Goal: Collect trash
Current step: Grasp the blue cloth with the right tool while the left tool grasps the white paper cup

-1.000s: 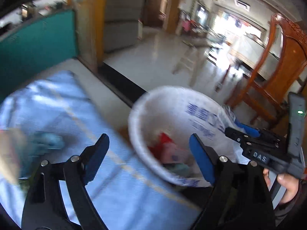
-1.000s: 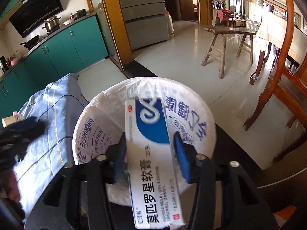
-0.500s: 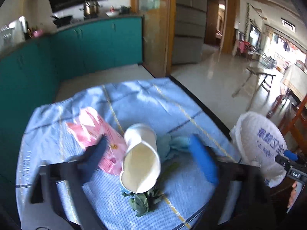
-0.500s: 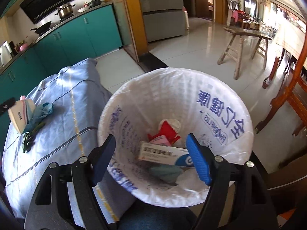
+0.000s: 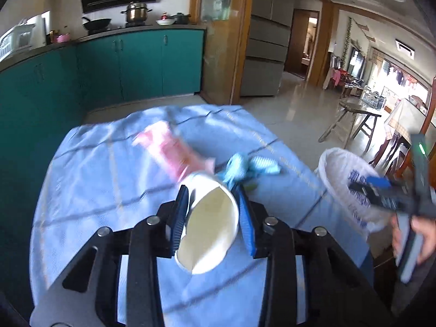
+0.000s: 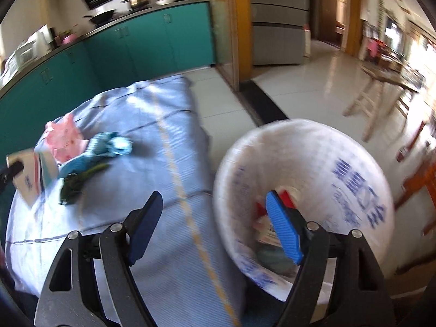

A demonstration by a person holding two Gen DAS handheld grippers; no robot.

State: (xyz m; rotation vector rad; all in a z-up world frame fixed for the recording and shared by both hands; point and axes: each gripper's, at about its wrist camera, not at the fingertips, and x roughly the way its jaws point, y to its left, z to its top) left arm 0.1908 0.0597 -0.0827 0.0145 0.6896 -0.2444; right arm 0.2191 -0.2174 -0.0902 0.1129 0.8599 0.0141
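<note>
The left gripper (image 5: 212, 218) is clamped on a paper cup (image 5: 208, 227), its blue pads pressing either side of the rim near the lower middle of the left wrist view. The cup's mouth faces the camera, and it looks empty inside. The right gripper (image 6: 215, 226) hangs spread wide with nothing between its fingers, at the bottom centre of its own view, partly over the white bag-lined trash bin (image 6: 340, 147) at lower right.

A paper cup like this is probably very light and thin-walled, so it should crush easily; a hold across the rim, where the rolled edge stiffens it, seems the safest place (the rim already looks slightly ovalled under the squeeze).

Left of centre on the blue checked tablecloth (image 6: 152, 114) lie a pink wrapper (image 6: 64, 136), a crumpled blue-and-white wrapper (image 6: 109, 144) and some dark green leafy scraps (image 6: 73, 182), all soft, loose things that would likely need a pinch at a bunched fold.
</note>
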